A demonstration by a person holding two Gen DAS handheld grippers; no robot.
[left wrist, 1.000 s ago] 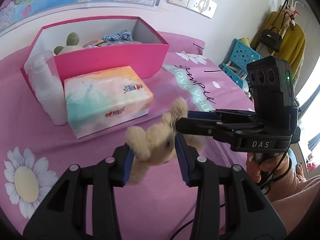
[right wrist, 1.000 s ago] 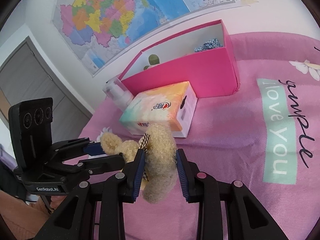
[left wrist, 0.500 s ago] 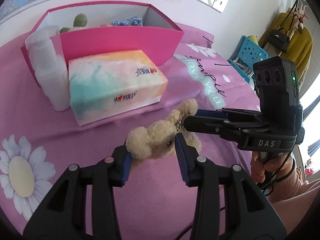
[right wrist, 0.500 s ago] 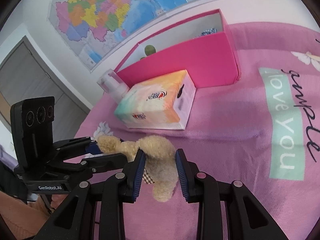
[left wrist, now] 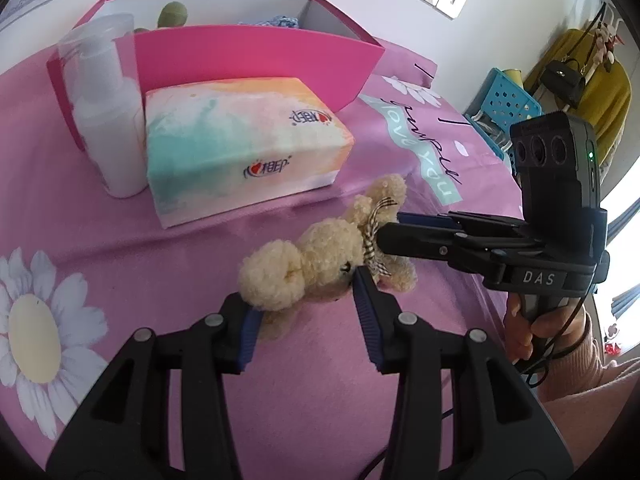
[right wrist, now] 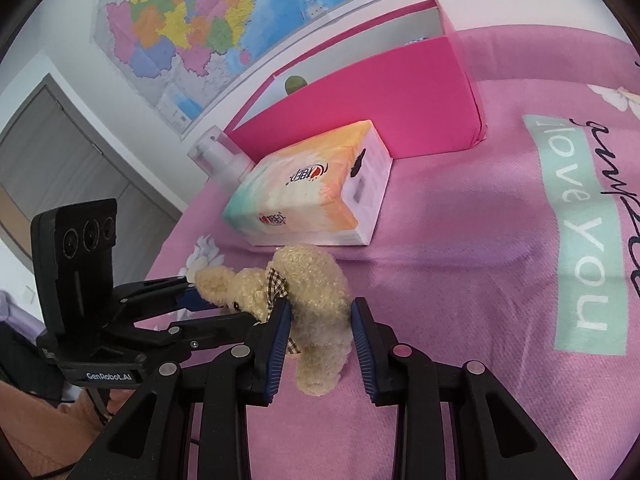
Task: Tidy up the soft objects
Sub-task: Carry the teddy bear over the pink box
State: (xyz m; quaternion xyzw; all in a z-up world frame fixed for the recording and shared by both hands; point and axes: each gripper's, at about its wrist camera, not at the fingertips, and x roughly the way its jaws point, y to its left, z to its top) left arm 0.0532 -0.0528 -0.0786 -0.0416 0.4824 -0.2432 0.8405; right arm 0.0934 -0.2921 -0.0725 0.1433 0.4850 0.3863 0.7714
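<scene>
Both tools meet at the small beige curly-furred plush bear (left wrist: 320, 256) lying on the pink printed bedspread (left wrist: 320, 380). Right tool (right wrist: 318, 338) clasps the bear's body between its blue-padded fingers, near the checked ribbon bow (right wrist: 278, 286). Left tool (left wrist: 304, 312) stands open around the bear's head. Just behind the bear lies a pastel tissue box (left wrist: 240, 144), then a white pump bottle (left wrist: 106, 120) and an open pink cardboard box (left wrist: 256, 56) holding other soft items.
</scene>
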